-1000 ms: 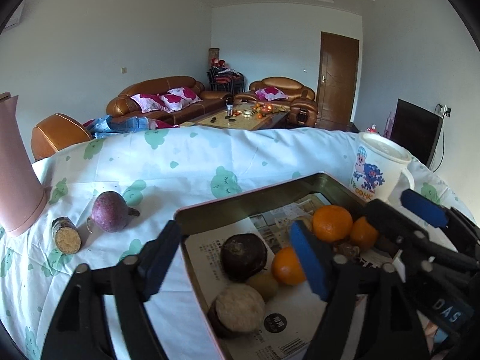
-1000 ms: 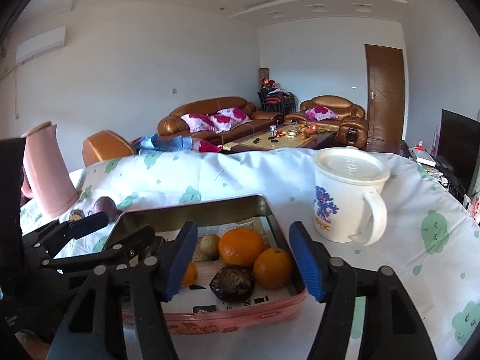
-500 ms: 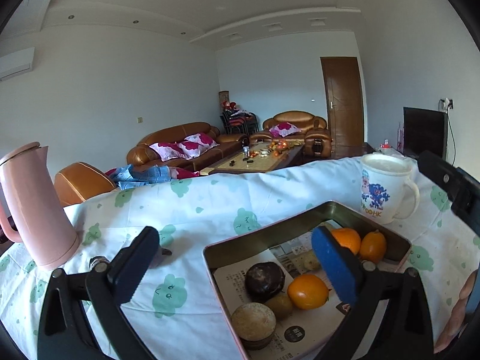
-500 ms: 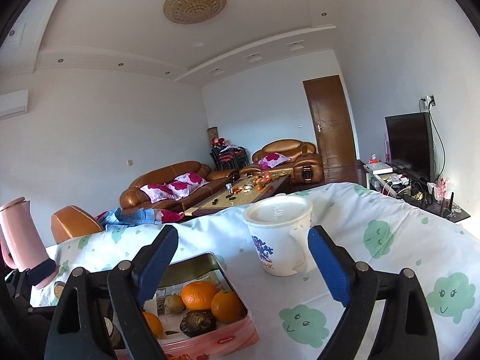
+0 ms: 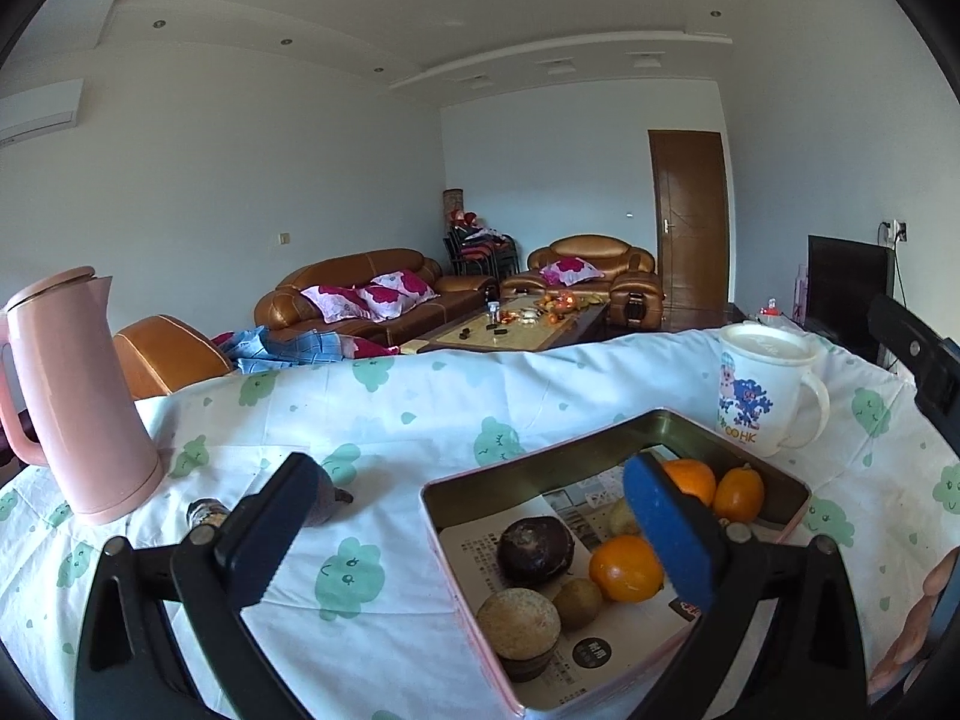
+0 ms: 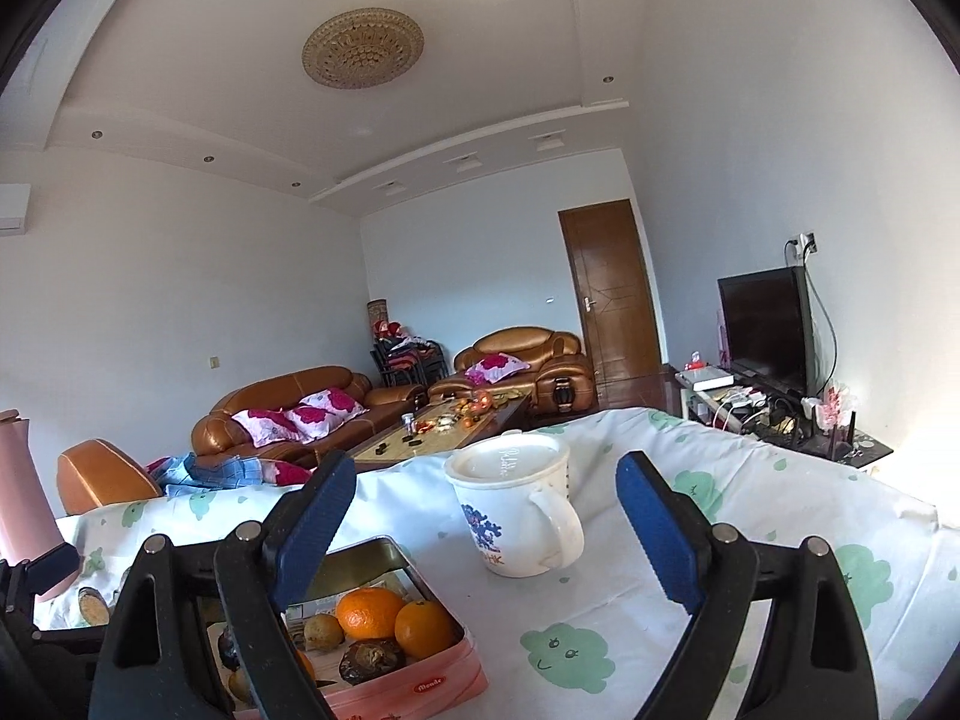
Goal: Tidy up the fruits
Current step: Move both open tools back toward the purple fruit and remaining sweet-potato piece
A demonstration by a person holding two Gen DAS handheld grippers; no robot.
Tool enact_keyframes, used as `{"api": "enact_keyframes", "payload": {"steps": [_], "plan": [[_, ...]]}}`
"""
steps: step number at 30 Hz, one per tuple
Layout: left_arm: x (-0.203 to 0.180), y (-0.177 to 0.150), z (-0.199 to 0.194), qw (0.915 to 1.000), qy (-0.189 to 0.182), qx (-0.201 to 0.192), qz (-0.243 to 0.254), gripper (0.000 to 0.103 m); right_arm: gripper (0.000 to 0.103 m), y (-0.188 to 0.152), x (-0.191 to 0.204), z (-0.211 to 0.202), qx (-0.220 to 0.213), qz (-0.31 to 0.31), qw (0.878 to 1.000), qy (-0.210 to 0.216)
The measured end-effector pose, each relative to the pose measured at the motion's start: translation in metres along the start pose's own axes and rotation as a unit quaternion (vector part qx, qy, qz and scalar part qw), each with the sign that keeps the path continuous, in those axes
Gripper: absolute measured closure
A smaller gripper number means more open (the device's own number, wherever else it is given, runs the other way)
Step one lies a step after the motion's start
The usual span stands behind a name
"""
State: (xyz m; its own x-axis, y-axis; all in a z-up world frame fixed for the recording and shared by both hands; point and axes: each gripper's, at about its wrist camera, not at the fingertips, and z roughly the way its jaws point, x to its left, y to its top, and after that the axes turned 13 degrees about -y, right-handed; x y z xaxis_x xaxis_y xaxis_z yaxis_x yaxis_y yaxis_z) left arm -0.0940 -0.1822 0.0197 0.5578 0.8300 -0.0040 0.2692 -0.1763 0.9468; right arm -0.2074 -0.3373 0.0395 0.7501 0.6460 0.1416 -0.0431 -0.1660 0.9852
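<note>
Tablecloth (image 5: 420, 402) with green cloud faces spreading under everything, brown sofas (image 5: 360, 288) and a wooden door (image 5: 690, 222) standing behind.
Sitting in the paper-lined pink tin (image 5: 600, 462): oranges (image 5: 627, 567), dark and tan fruits. Hovering above, left gripper (image 5: 462, 531) gaping wide, nothing between its pads, tin lying under its right pad. Having just been opening, right gripper (image 6: 486, 522) framing only the white mug (image 6: 516, 510), tin lying low behind its left pad. Standing far left, pink kettle (image 5: 78, 396).

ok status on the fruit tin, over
Left gripper open, right gripper just been opening, both empty. Oranges in the tin; purple fruit on the cloth. Mug beside tin.
</note>
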Motion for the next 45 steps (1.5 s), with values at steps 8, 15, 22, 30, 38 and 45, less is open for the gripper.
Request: {"api": "enact_keyframes", "payload": {"steps": [8, 15, 22, 30, 38, 45], "plan": [[0.022, -0.006, -0.013, 0.9983, 0.015, -0.005, -0.056, 0.000, 0.001, 0.000, 0.000, -0.019, -0.026, 0.009, 1.000, -0.013], [0.022, -0.010, -0.018, 0.9994, -0.013, 0.014, -0.030, 0.000, 0.001, 0.000, 0.009, -0.023, -0.027, -0.001, 1.000, -0.010], [0.041, -0.011, -0.021, 0.9992, 0.011, 0.019, -0.034, 0.000, 0.001, -0.007, 0.026, -0.017, 0.021, 0.006, 1.000, -0.005], [0.075, -0.013, -0.024, 0.9987, 0.032, 0.025, -0.031, 0.000, 0.001, -0.015, 0.058, -0.028, 0.030, 0.002, 0.999, 0.016], [0.111, -0.015, -0.033, 0.9972, 0.069, 0.017, -0.023, 0.000, 0.001, -0.022, 0.106, -0.046, 0.028, -0.015, 0.998, 0.058], [0.136, -0.015, -0.035, 0.9952, 0.094, 0.016, -0.024, 0.000, 0.001, -0.028, 0.141, -0.050, 0.036, -0.022, 0.996, 0.083]]}}
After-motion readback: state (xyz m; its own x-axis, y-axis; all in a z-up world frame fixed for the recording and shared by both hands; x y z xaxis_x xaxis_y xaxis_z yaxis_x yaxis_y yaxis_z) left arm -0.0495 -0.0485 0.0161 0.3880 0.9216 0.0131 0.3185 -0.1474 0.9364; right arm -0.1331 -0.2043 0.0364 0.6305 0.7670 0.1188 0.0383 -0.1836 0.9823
